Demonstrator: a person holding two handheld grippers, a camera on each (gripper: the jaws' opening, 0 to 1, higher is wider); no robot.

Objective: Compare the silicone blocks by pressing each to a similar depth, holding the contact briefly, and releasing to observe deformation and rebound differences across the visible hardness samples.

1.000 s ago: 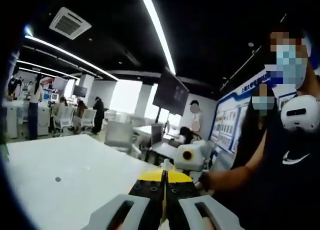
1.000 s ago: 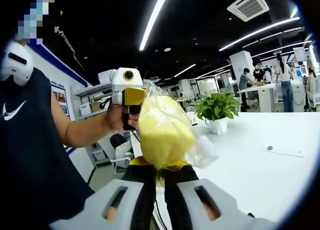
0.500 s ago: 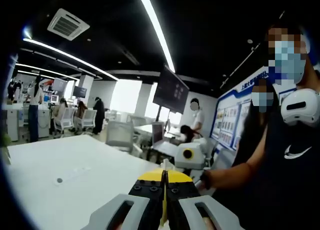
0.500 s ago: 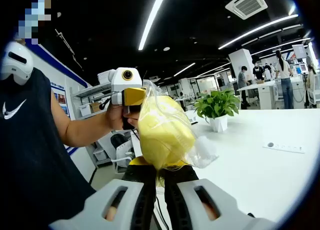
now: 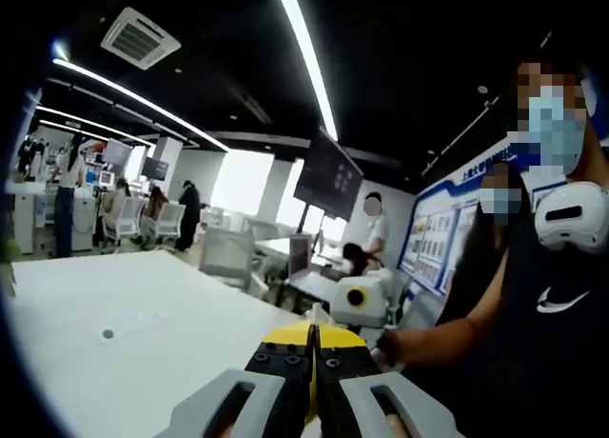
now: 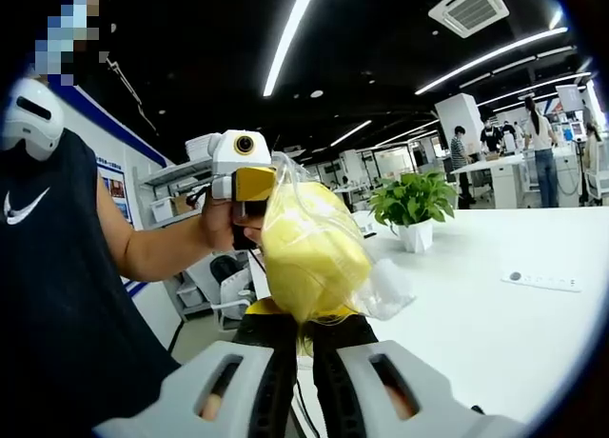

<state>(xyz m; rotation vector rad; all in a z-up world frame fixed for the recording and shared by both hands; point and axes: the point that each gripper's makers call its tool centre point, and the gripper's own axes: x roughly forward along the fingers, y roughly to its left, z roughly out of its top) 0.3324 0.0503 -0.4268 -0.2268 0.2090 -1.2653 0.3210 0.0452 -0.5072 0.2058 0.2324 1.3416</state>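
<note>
Your right gripper has its jaws closed on the neck of a clear plastic bag with a yellow silicone block inside, held up in the air at the centre of the right gripper view, well above the white bench. Your left gripper shows its jaws pressed together at the bottom centre of the left gripper view with a thin yellow sliver between the tips; you cannot tell from here whether that is bag film or part of the gripper. In the right gripper view that left gripper sits just behind the block's upper left, touching or nearly so. Judge the block as soft and light: it bulges rounded in the bag, so it should yield readily and spring back. The film looks slippery and thin, so take hold of the block's body rather than the loose plastic, and press squarely on a broad face. The bench is smooth, white and mostly bare, with a potted plant at the centre right and a small flat strip at the far right. Around you is an open office with strip lights, desks and people standing in the distance.
</note>
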